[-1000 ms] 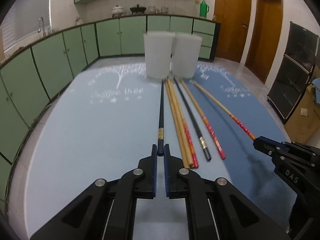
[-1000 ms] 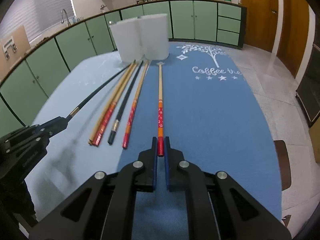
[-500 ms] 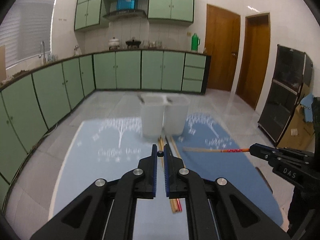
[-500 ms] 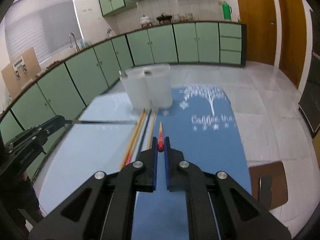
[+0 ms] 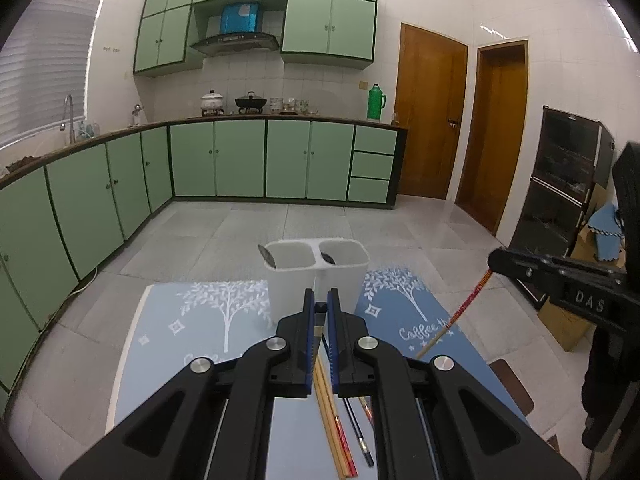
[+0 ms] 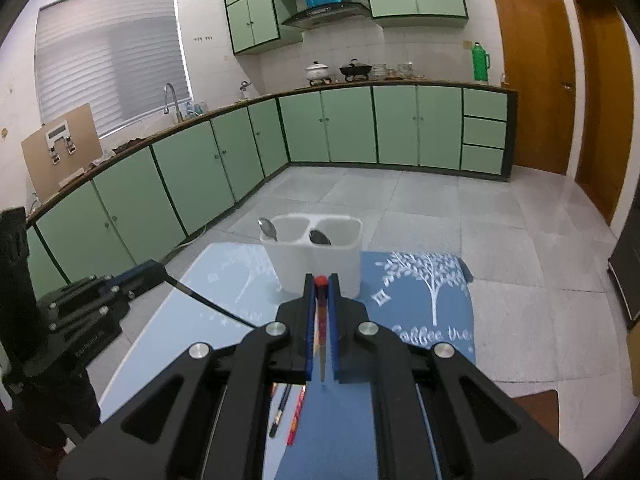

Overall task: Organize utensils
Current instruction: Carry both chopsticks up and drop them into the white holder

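Your left tongs (image 5: 321,307) are clenched on the butt end of a black chopstick (image 6: 208,303), which in the right wrist view runs from them down toward the counter (image 5: 160,344); your right tongs (image 6: 321,282) are clenched on the red end of a patterned chopstick (image 5: 460,312), whose pale tip hangs down and away over the blue mat (image 6: 424,308). Both sticks are held up in the air, each by one extreme end; expect them to be light and stiff but smooth, so a pinch this far out will likely let the free end swing or pivot between the pads; keep the squeeze firm and move gently. The remaining chopsticks (image 5: 338,444) lie side by side on the counter below your tongs. The white holder (image 5: 316,280) stands at the far end of the counter, with two compartments and a spoon (image 6: 269,229) leaning in the left one, another in the right; the openings look narrow, so I judge you should lower each tip in first, steeply, before letting go.
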The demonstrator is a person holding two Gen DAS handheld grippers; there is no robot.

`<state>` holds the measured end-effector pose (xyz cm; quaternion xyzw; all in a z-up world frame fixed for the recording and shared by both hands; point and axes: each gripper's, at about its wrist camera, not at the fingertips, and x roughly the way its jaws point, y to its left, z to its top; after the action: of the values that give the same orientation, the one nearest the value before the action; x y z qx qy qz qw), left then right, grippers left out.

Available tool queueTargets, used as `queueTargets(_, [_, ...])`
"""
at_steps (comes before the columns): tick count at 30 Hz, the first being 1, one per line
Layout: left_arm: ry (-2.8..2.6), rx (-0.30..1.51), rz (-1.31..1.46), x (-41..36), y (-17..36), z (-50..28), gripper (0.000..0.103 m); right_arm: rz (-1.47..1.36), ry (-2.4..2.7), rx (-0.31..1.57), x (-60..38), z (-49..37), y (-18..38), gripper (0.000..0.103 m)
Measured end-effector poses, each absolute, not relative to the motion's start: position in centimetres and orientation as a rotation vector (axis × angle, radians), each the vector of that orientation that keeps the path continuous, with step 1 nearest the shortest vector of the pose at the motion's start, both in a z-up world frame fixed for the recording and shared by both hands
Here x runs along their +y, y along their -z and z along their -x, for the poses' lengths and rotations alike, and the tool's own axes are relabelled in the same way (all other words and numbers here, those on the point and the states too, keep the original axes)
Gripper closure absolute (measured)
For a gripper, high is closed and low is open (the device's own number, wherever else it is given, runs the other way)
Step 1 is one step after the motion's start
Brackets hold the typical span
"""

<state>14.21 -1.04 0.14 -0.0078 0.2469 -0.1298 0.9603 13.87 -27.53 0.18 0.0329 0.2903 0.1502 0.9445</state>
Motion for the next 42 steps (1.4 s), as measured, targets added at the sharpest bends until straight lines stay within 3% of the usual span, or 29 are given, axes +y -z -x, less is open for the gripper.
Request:
queueTargets(17, [0.283, 0.295, 0.037, -0.8, -7.6, -17.1, 0.097, -0.061, -0.319, 0.453, -28.2, -19.9, -8.6, 0.098])
queueTargets(26, [0.262, 0.196, 0.026, -2.4, -11.7, -24.1, 0.097, -0.027, -0.285, 0.439, -27.5, -25.5, -10.3, 0.098])
queueTargets(32, [0.229, 0.186, 0.014, -3.3, -9.8, -29.2, 0.097, -0.025, -0.269, 0.477, -27.3, -29.5, -8.1, 0.098])
queueTargets(42, [0.234, 0.364, 0.027, -3.5, -3.4, -33.4, 0.095, -0.010, -0.283, 0.582, -26.0, -33.3, -2.9, 0.095])
